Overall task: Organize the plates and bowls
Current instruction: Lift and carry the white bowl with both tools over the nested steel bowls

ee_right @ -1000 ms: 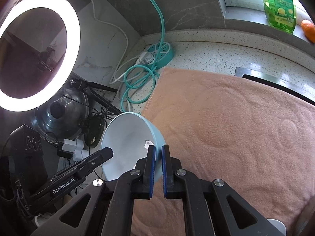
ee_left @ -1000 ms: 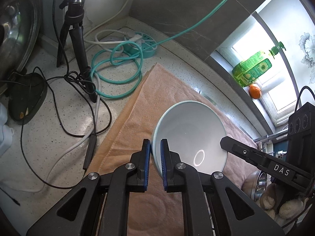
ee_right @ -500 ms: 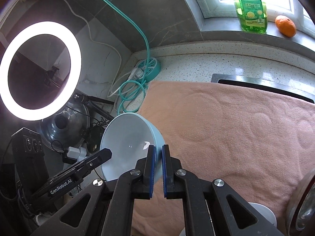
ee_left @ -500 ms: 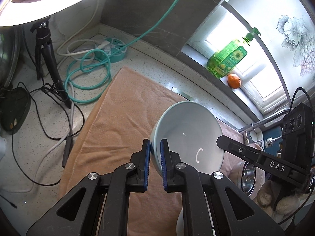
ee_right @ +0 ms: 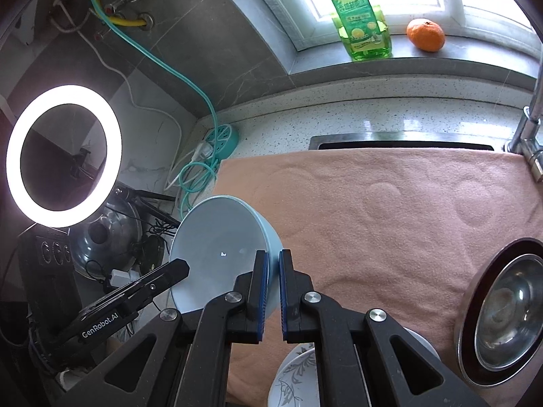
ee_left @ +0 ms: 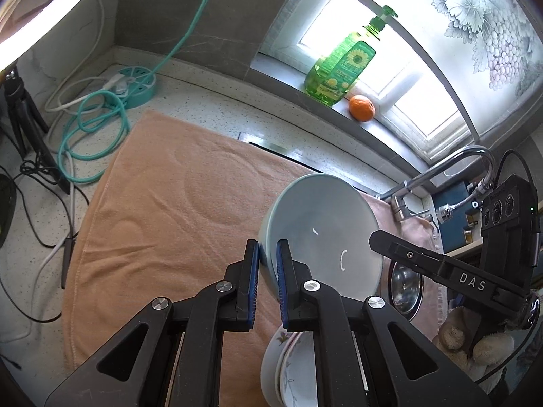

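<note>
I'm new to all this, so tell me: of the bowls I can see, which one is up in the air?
The plain light blue bowl, pinched at opposite rims by both sets of jaws. The flower-patterned bowls and the steel bowl sit on the towel.

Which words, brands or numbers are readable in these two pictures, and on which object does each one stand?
"DAS": on the black finger of the right claw, seen from the left wrist.
"GenRobot.AI": on the black finger of the left claw, seen from the right wrist.
Green dish soap bottle: sunflower label, its print too small to read.
Light blue bowl: no text.
</note>
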`<state>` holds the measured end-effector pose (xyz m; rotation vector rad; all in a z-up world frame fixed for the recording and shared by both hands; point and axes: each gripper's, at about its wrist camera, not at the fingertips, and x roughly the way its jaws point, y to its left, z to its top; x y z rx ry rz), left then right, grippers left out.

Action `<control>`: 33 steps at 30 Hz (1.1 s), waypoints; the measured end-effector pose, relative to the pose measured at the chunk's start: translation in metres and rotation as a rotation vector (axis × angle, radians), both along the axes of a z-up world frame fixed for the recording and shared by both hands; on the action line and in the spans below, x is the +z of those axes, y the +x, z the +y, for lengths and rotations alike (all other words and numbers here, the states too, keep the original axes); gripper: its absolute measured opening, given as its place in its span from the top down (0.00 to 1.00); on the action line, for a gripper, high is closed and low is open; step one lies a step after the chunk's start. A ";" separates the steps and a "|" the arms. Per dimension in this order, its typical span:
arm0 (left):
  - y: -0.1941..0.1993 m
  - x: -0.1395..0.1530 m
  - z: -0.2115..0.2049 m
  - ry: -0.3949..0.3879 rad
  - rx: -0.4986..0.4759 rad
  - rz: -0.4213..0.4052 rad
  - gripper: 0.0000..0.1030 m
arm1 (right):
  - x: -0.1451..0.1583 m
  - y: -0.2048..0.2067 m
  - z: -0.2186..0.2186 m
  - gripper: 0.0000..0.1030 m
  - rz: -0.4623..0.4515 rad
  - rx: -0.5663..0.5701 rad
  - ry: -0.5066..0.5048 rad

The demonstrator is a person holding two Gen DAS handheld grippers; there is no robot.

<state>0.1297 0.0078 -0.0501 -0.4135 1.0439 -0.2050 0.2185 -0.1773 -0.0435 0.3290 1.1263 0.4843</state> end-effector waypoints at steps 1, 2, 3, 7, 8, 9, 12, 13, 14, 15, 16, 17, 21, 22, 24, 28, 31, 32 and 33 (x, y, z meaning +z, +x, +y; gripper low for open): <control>0.001 0.000 -0.005 0.000 -0.012 0.001 0.91 | 0.000 -0.001 -0.006 0.94 -0.001 -0.012 0.001; 0.002 0.000 -0.011 -0.001 -0.024 0.002 0.91 | 0.001 -0.002 -0.012 0.94 -0.001 -0.024 0.001; 0.003 0.000 -0.016 -0.002 -0.036 0.003 0.91 | 0.001 -0.003 -0.018 0.94 -0.002 -0.035 0.001; 0.007 0.000 -0.035 -0.008 -0.083 0.005 0.91 | 0.003 -0.007 -0.041 0.94 -0.004 -0.078 -0.003; 0.008 0.000 -0.040 -0.008 -0.095 0.006 0.91 | 0.003 -0.008 -0.047 0.94 -0.004 -0.089 -0.003; 0.009 0.000 -0.046 -0.008 -0.107 0.005 0.91 | 0.003 -0.009 -0.053 0.94 -0.003 -0.100 -0.003; 0.013 -0.001 -0.062 -0.007 -0.143 0.008 0.91 | 0.003 -0.012 -0.070 0.94 -0.002 -0.135 -0.005; 0.014 -0.001 -0.068 -0.006 -0.155 0.009 0.91 | 0.003 -0.013 -0.075 0.94 -0.001 -0.146 -0.006; 0.016 -0.002 -0.073 -0.006 -0.168 0.010 0.91 | 0.002 -0.014 -0.081 0.94 -0.001 -0.158 -0.007; 0.017 -0.002 -0.078 -0.008 -0.180 0.012 0.91 | 0.002 -0.016 -0.087 0.94 -0.002 -0.168 -0.009; 0.018 -0.002 -0.084 -0.009 -0.192 0.013 0.91 | 0.003 -0.017 -0.092 0.94 -0.004 -0.178 -0.012; 0.019 -0.002 -0.090 -0.008 -0.204 0.012 0.91 | 0.003 -0.019 -0.098 0.94 -0.004 -0.189 -0.015; 0.024 -0.004 -0.111 -0.013 -0.247 0.015 0.91 | 0.002 -0.024 -0.120 0.94 0.000 -0.231 -0.021; 0.025 -0.004 -0.116 -0.014 -0.257 0.016 0.91 | 0.001 -0.025 -0.126 0.94 0.002 -0.241 -0.022; 0.027 -0.004 -0.126 -0.014 -0.279 0.016 0.91 | 0.000 -0.028 -0.136 0.94 0.005 -0.261 -0.026; 0.030 -0.006 -0.145 -0.014 -0.320 0.019 0.91 | -0.003 -0.034 -0.157 0.94 0.013 -0.300 -0.029; 0.031 -0.008 -0.159 -0.010 -0.348 0.025 0.91 | -0.004 -0.038 -0.172 0.94 0.015 -0.328 -0.030; 0.032 -0.009 -0.163 -0.009 -0.358 0.029 0.91 | -0.005 -0.040 -0.176 0.94 0.016 -0.337 -0.033; 0.032 -0.011 -0.168 -0.008 -0.368 0.033 0.91 | -0.005 -0.041 -0.180 0.94 0.017 -0.345 -0.035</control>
